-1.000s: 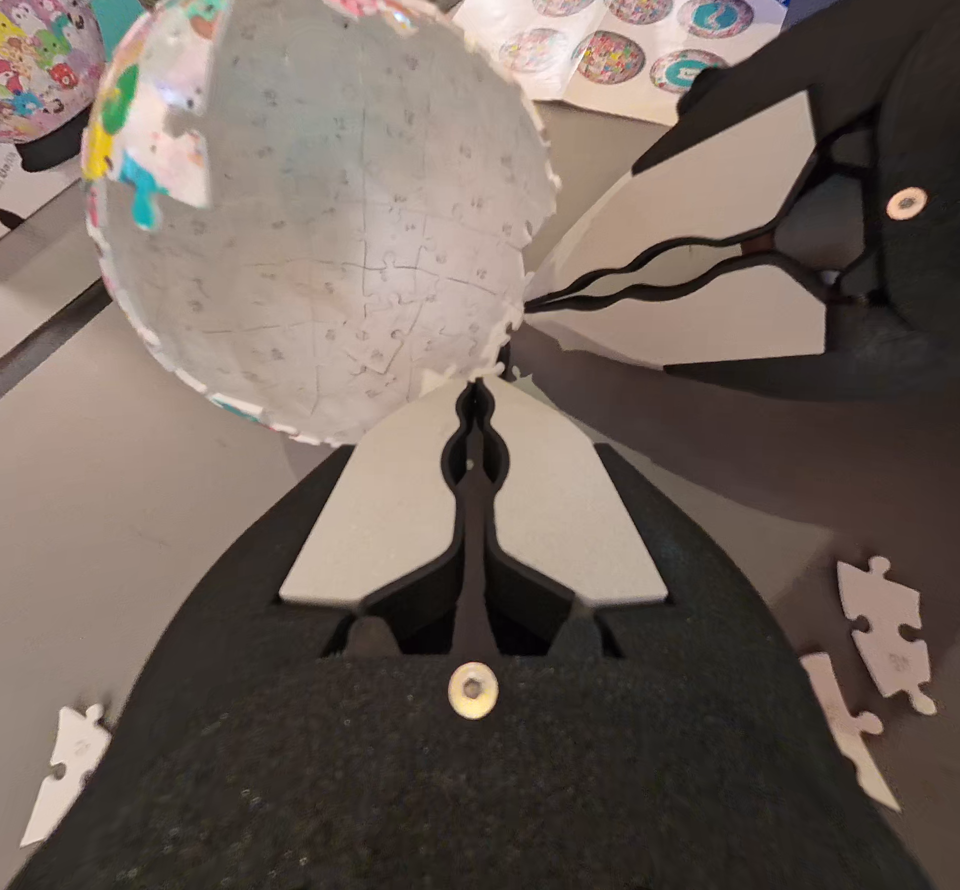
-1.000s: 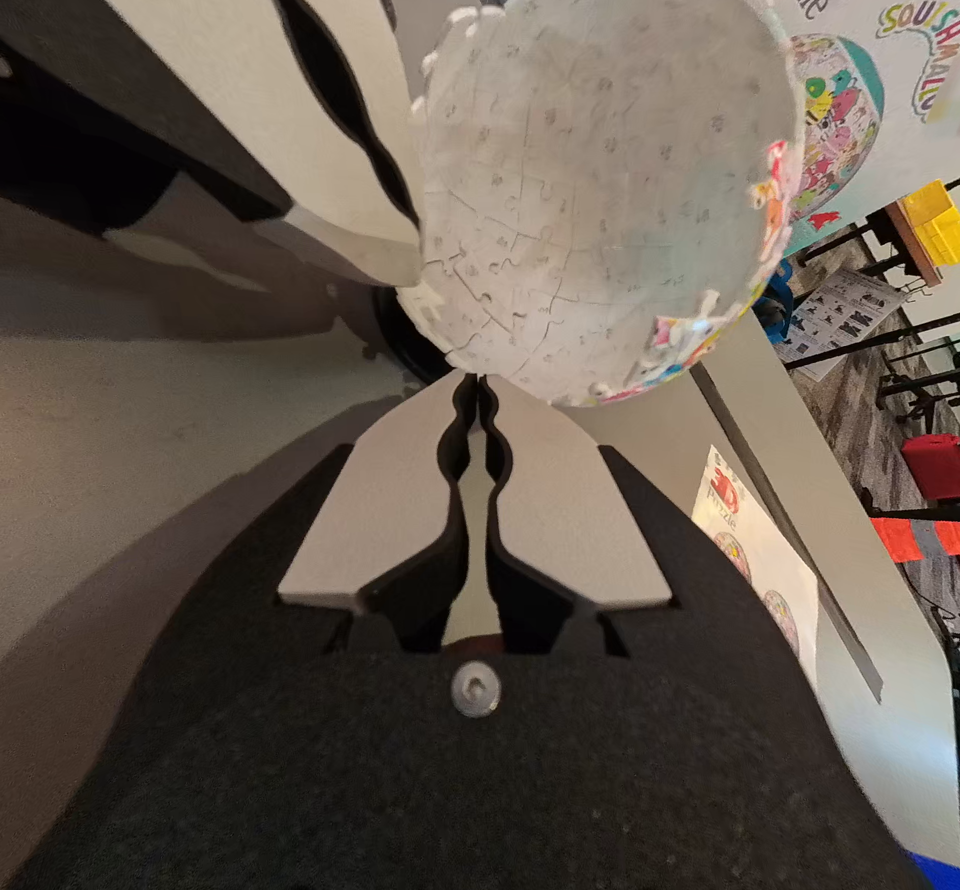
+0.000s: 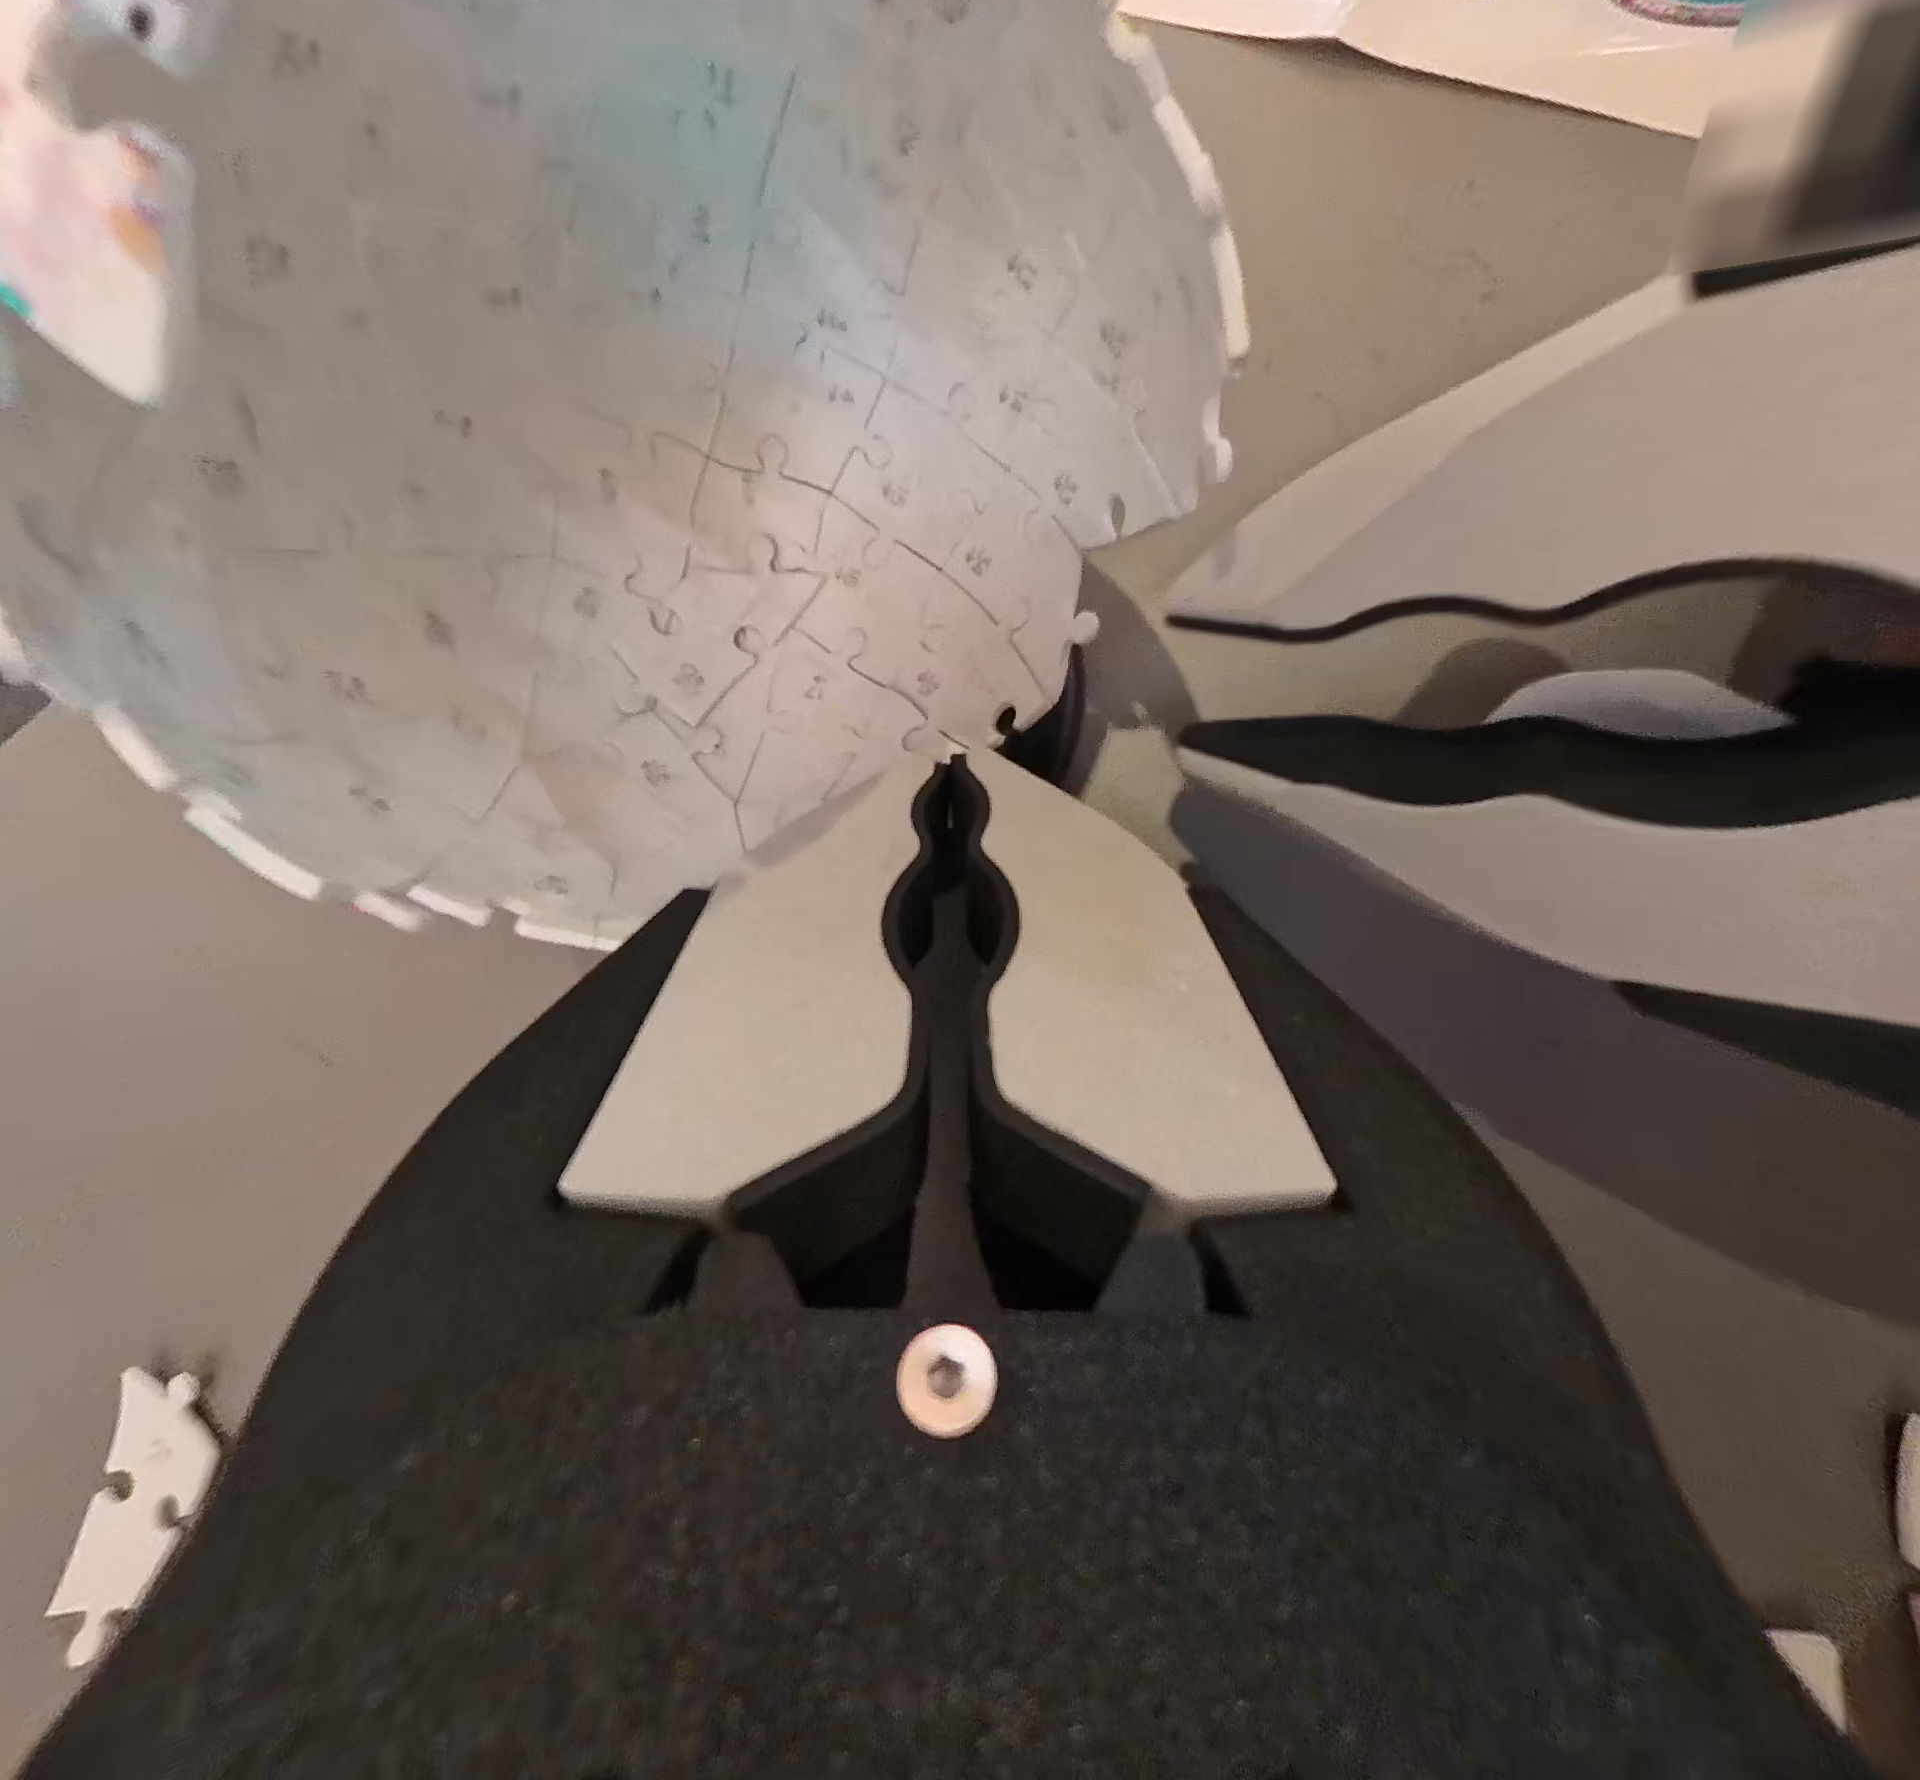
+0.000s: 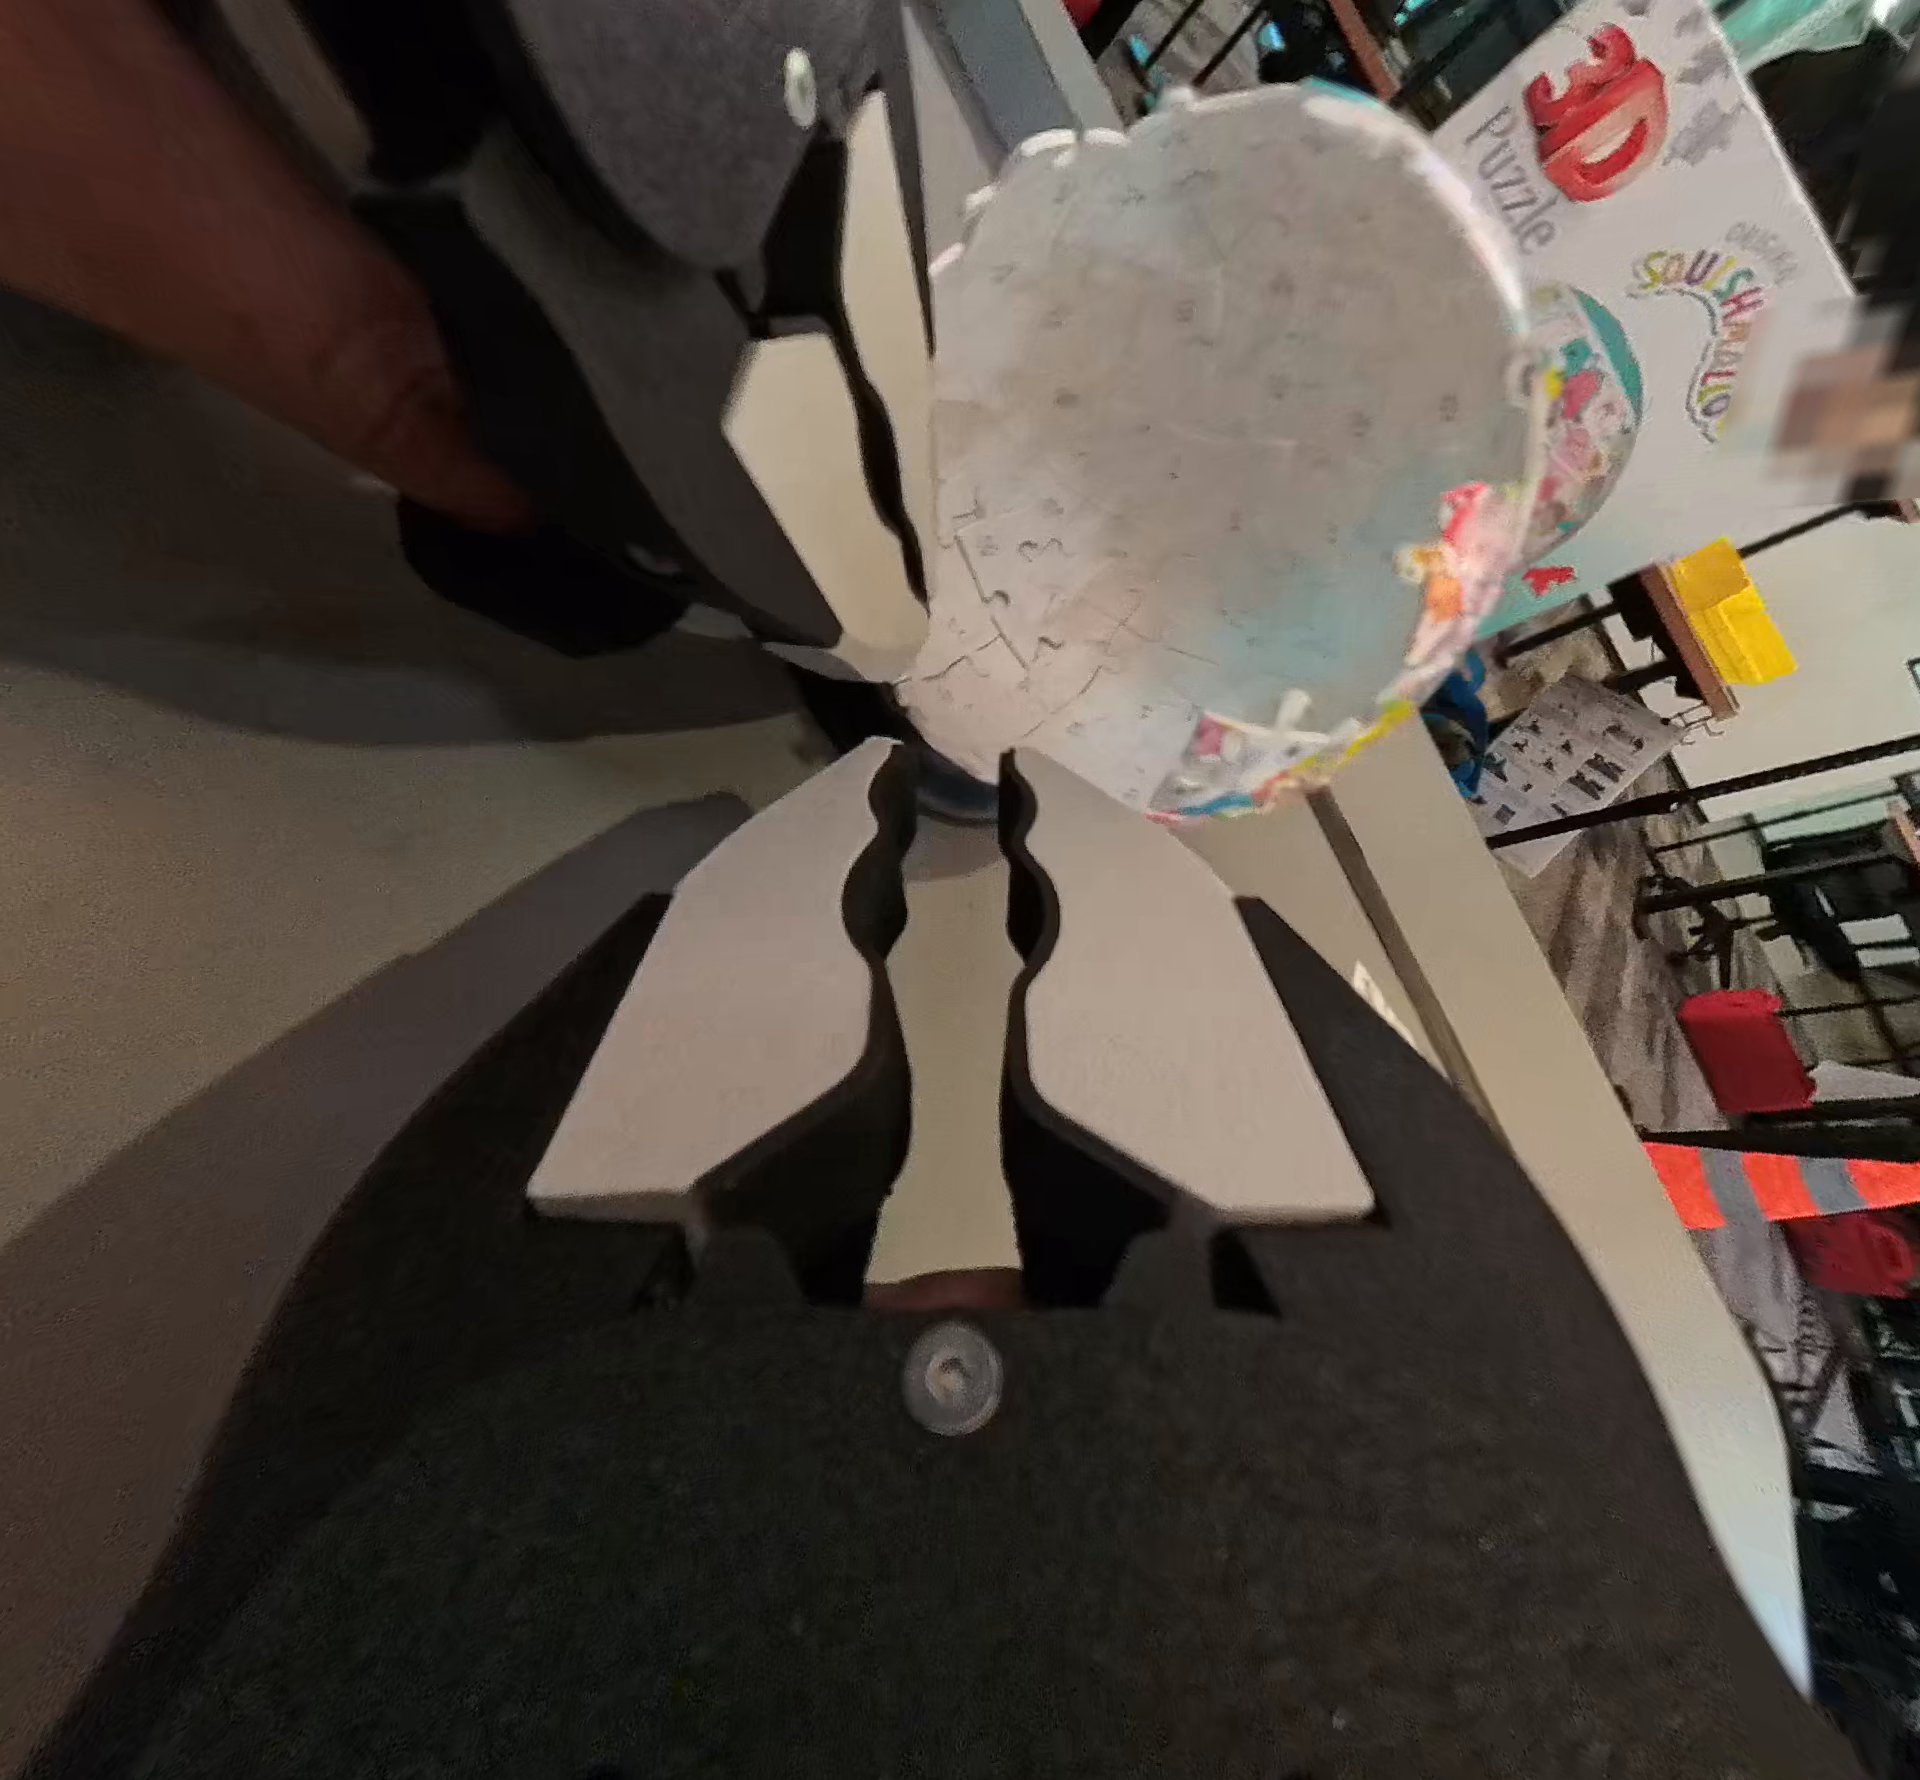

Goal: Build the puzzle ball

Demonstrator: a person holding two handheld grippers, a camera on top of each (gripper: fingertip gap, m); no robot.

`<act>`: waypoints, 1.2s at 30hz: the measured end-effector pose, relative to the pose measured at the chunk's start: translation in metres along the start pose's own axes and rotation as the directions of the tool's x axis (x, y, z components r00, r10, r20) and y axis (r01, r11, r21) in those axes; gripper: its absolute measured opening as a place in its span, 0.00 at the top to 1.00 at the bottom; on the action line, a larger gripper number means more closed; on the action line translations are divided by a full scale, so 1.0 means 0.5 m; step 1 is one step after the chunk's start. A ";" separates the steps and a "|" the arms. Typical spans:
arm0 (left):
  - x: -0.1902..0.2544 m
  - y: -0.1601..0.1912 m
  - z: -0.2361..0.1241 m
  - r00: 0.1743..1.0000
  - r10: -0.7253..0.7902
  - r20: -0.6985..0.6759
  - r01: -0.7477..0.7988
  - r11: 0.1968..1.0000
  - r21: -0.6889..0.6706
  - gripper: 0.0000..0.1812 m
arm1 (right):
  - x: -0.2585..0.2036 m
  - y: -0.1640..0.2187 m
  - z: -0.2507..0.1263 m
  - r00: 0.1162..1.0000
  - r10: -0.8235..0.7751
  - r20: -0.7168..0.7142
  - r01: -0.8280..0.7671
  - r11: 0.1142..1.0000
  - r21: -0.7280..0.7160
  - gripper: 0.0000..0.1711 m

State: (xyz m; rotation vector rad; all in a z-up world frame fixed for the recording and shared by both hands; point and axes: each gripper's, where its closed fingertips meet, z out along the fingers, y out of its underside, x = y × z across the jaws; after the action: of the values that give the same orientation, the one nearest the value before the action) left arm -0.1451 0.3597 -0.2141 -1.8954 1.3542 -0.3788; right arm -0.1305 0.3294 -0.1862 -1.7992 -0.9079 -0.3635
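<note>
My left gripper (image 3: 951, 774) is clamped on the lower rim of the half-built puzzle ball (image 3: 623, 400), a white curved shell of interlocked pieces held raised above the grey table (image 3: 208, 1055). My right gripper (image 4: 951, 774) stands slightly parted at the same rim, gripping nothing. One loose white puzzle piece (image 3: 130, 1512) lies on the table.

Right gripper (image 4: 948, 764) jaws parted and off the ball's (image 3: 623, 400) lower rim; a second ago they pinched it. Ball now fills upper left of left wrist frame, tilted further, blurred. Right gripper looms larger at right edge there.
</note>
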 end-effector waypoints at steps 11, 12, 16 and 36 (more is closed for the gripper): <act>-0.007 -0.022 -0.016 0.995 0.004 0.097 -0.010 0.998 0.061 0.95 | -0.015 0.010 -0.084 0.993 0.090 -0.077 -0.087 0.996 0.033 0.92; -0.010 -0.026 -0.017 0.994 -0.010 0.107 0.003 0.998 0.065 0.92 | -0.015 0.010 -0.084 0.993 0.083 -0.079 -0.081 0.996 0.037 0.92; -0.026 -0.041 -0.014 0.988 -0.086 0.130 0.079 0.995 0.063 0.83 | -0.018 0.010 -0.083 0.995 0.071 -0.076 -0.069 0.997 0.036 0.92; -0.082 -0.070 0.035 0.973 -0.040 0.226 0.071 0.989 -0.129 0.78 | -0.015 -0.003 -0.098 0.992 0.119 -0.052 -0.113 0.988 0.102 0.92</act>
State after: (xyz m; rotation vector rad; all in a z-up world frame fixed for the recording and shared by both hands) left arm -0.1269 0.4087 -0.1929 -2.0237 1.2051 -0.0974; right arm -0.1286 0.2829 -0.1698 -1.7324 -0.7642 -0.2898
